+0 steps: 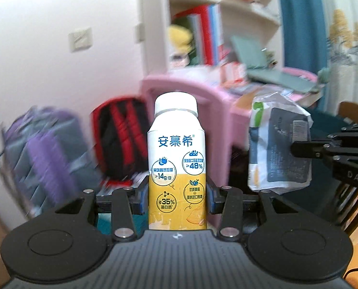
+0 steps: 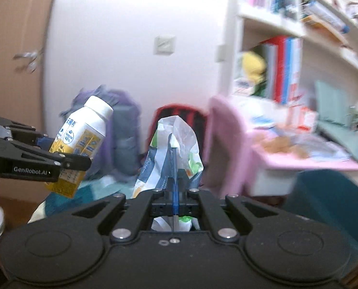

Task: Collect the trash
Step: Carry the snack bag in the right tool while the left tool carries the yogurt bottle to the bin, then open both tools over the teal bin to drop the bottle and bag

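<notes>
A white and yellow drink carton (image 1: 177, 168) with a white cap stands upright between my left gripper's (image 1: 177, 197) blue pads, which press on its sides. The right wrist view shows the same carton (image 2: 82, 134) tilted, held in the air by the left gripper (image 2: 65, 154) at the left. My right gripper (image 2: 175, 187) is shut on a crumpled white, blue and green wrapper (image 2: 176, 144). In the left wrist view that wrapper (image 1: 277, 147) hangs at the right, pinched by the right gripper (image 1: 297, 144).
Ahead is a pink desk (image 1: 227, 94) piled with papers below a white bookshelf (image 1: 203, 24). A red and black backpack (image 1: 121, 139) and a purple bag (image 1: 46, 156) lean on the wall. A teal chair (image 2: 328, 204) stands at the right.
</notes>
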